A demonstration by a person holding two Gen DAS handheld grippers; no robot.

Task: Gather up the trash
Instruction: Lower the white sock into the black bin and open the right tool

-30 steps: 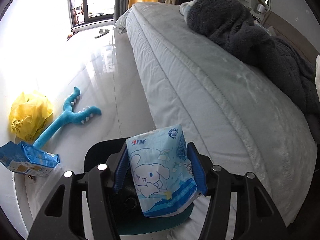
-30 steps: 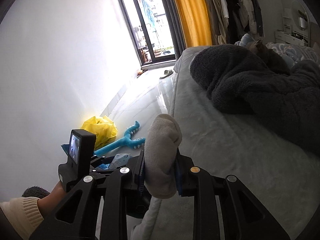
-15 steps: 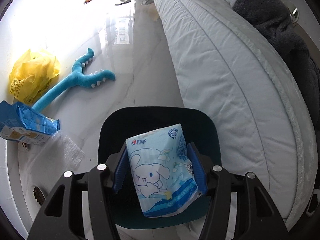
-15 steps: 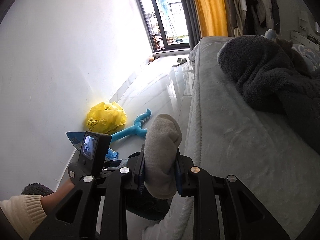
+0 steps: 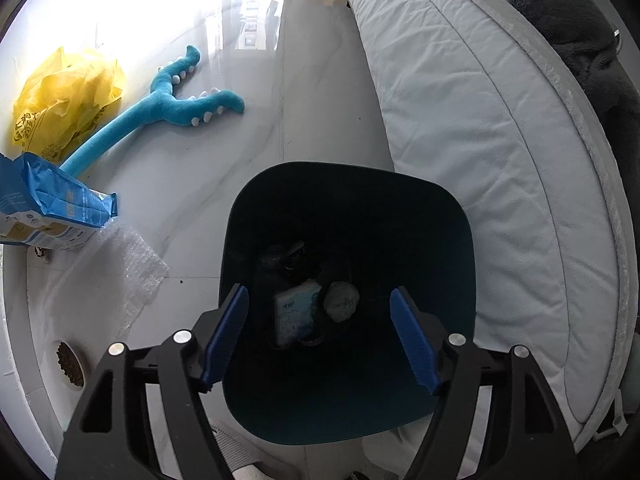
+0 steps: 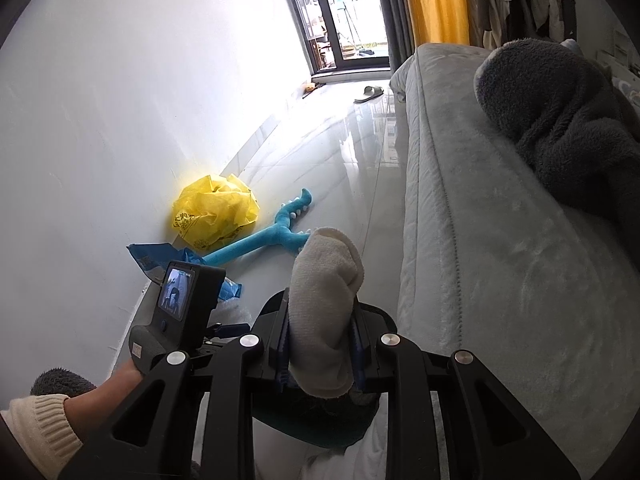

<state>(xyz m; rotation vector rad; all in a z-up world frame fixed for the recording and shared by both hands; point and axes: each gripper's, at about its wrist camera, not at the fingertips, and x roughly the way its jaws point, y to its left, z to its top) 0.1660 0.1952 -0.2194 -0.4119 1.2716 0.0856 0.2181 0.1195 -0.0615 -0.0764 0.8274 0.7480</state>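
From my left wrist: my left claw (image 5: 318,336) is spreading wide with nothing between its pads. The tissue pack (image 5: 297,314) it gripped a moment ago now lies at the bottom of the dark bin (image 5: 460,216), beside a crumpled wad (image 5: 341,302). That piece is collected. A yellow bag (image 5: 64,96), blue packet (image 5: 48,212) and bubble wrap (image 5: 120,276) lie on the floor.

From my right wrist: my right claw (image 6: 320,350) pinches a pale sock (image 6: 324,312) above the bin's rim (image 6: 276,300). My left hand (image 6: 120,380) crowds the bin; the bed (image 6: 500,280) runs alongside.
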